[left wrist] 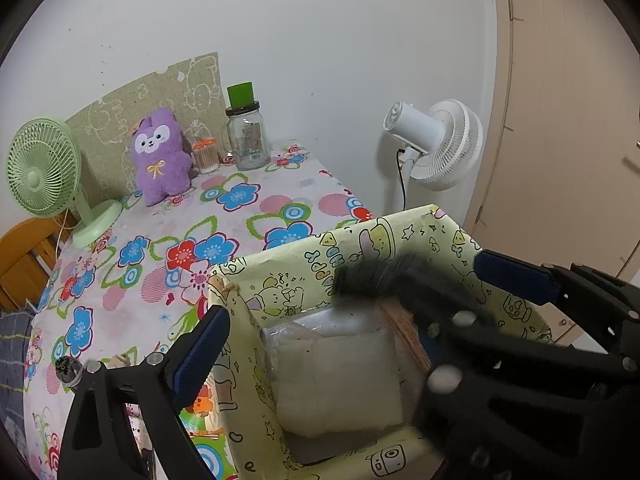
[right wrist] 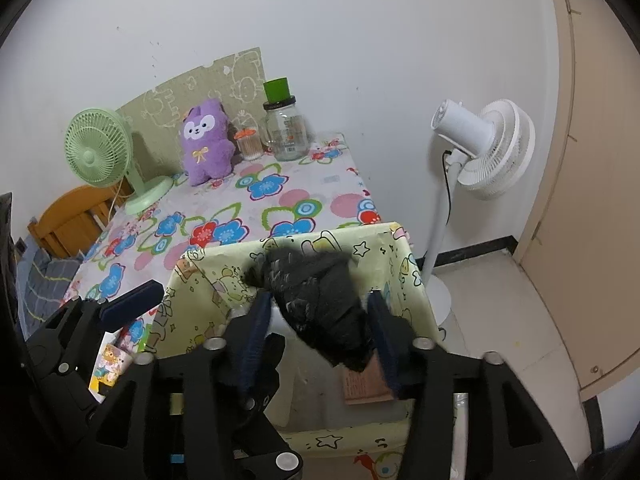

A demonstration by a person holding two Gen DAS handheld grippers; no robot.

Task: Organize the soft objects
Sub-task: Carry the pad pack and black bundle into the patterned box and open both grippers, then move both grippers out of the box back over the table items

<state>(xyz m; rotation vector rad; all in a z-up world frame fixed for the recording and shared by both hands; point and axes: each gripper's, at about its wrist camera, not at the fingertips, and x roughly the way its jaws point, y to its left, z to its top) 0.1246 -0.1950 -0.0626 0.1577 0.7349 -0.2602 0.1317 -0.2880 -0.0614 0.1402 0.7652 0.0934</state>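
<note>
**Black fuzzy cloth hangs over the yellow cartoon box**

Black and shaggy, the soft cloth point(right wrist: 320, 304) sits over the open top of the yellow cartoon-print box point(right wrist: 208, 280), draped from the box's far wall down toward its inside. The right gripper point(right wrist: 320, 332) has its blue-padded fingers point(right wrist: 256, 332) on either side of the cloth with gaps showing, so the jaws stand apart and do not press it. The left gripper point(left wrist: 352, 300) is spread wide: one blue finger lies at the box's near-left corner, the other over the box's right wall, and nothing is clamped between them; the blurred black cloth point(left wrist: 384, 280) lies between them, against the box's far wall.

Inside the box, on its floor, lies a pale pillow-like pack point(left wrist: 336, 384), with a brown cardboard piece point(right wrist: 366, 384) beside it below the cloth.

The box stands on a table with a flowered cover point(left wrist: 160, 248). Beyond the box, at the table's far edge, sit a purple plush toy point(left wrist: 160, 156), a green desk fan point(left wrist: 44, 172), a glass jar point(left wrist: 246, 140) with a green cap, and a small container of cotton swabs point(left wrist: 206, 156). Right of the box, off the table, a white standing fan point(right wrist: 484, 148) rises by the wall.
</note>
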